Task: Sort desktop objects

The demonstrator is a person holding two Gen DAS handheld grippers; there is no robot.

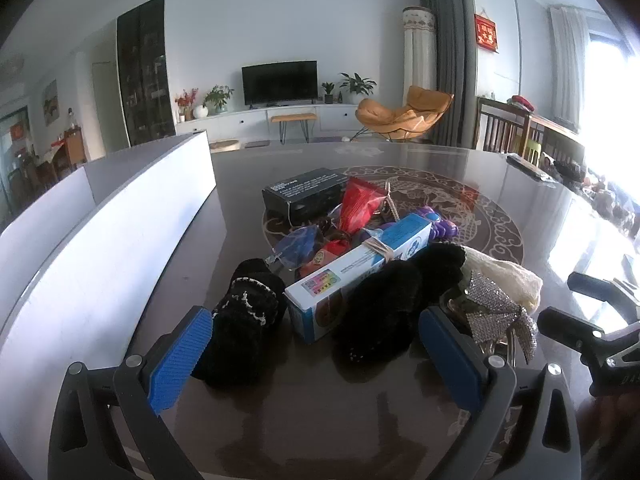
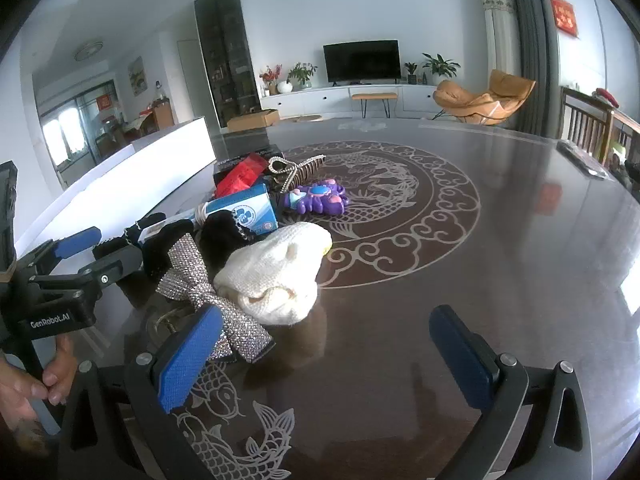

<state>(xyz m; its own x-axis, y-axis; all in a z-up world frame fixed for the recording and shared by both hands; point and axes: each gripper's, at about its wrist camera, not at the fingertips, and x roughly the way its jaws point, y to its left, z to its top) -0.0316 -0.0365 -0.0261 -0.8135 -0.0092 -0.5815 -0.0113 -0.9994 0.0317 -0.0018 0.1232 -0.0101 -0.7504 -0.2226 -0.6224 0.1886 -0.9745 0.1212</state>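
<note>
Both hand-held grippers, left [image 1: 316, 356] and right [image 2: 328, 356], spread wide, gripping nothing - blue-white box [image 1: 360, 262] lies flat in the table [image 2: 480, 280] pile, long axis diagonal, near-left to far-right.

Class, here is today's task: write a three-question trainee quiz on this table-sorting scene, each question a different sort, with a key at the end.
1. True or false: the left gripper is clamped on the blue-and-white box.
2. Which item lies nearest the right gripper? A) purple toy B) rhinestone bow C) black box
3. Fill in: the cream knitted item rests on the ____ table.

Key: 1 false, its jaws stand open and empty; 2 B, beside its left finger; 3 dark patterned.
</note>
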